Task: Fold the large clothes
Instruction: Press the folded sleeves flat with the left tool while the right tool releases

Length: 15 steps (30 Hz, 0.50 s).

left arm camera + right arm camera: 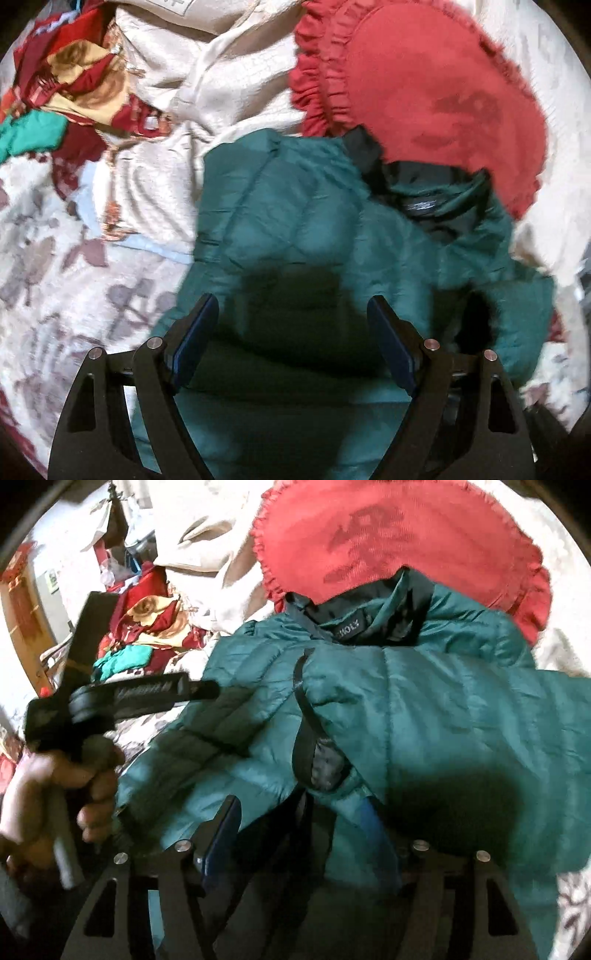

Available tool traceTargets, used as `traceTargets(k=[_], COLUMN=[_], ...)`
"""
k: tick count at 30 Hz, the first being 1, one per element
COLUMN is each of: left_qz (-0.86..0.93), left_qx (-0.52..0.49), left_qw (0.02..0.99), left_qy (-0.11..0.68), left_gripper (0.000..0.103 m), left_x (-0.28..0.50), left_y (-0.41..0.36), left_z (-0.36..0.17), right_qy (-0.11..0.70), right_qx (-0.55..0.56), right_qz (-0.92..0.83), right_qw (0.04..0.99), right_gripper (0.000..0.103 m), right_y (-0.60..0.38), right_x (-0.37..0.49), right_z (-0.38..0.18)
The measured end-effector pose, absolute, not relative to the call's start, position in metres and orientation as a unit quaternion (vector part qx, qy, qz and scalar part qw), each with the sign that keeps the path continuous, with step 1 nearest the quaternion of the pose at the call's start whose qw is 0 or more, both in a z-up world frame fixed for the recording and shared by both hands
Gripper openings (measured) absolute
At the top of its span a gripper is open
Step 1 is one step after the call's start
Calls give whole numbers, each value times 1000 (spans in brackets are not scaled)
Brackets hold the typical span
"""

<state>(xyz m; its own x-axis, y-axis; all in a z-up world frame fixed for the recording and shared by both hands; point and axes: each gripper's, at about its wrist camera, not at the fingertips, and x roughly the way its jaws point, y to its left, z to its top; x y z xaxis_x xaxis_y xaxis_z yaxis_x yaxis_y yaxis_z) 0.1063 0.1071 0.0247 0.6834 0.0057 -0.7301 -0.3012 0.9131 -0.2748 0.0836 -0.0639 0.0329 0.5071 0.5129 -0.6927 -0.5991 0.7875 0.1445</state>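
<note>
A: Your left tongs [291, 314] hang released just above the lower body of the teal quilted puffer jacket [295, 229], pads apart, nothing between them.

B: And your right tongs [301, 812] stand parted as well. Teal fabric bunches between the fingers, but the pads don't press on it.

A: The jacket lies on the bed with the floral cream bedspread [55, 266]. Its long axis runs away from you: hem near the tongs, black-lined collar [424, 199] at the far end, resting against the round red ruffled cushion [424, 85].

B: Only your right view shows the collar label, a black zip line down the front [303, 709], and a sleeve folded across the chest. It also catches your left hand [74, 782] gripping the other tool at the left edge.

A: Your left view alone shows the crumpled cream cloth [184, 110] beyond the jacket, and the red-and-gold patterned fabric [81, 81] farther back, left.
</note>
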Motion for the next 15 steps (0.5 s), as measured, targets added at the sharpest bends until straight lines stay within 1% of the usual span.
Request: traceTargets(k=[3, 7, 8, 10, 13, 15], left_qz=[7, -110, -129, -159, -190, -197], left_qx=[-216, -207, -199, -179, -158, -153], left_qw=[901, 899, 900, 906, 912, 907], left_qy=[377, 371, 365, 350, 328, 338], left_gripper=[83, 83, 83, 83, 83, 83], left_x=[107, 112, 113, 116, 125, 135], left_y=[89, 47, 35, 15, -7, -17], left_z=[28, 26, 27, 31, 36, 32], right_qy=[387, 422, 418, 403, 401, 403], right_qx=[-81, -106, -97, -100, -111, -109], right_qz=[274, 218, 219, 213, 213, 213], right_qw=[877, 874, 876, 885, 884, 883], right_gripper=[70, 72, 76, 81, 83, 84], right_y=[-91, -112, -117, -117, -114, -115], right_x=[66, 67, 65, 60, 56, 56], right_z=[31, -2, -9, -12, -14, -15])
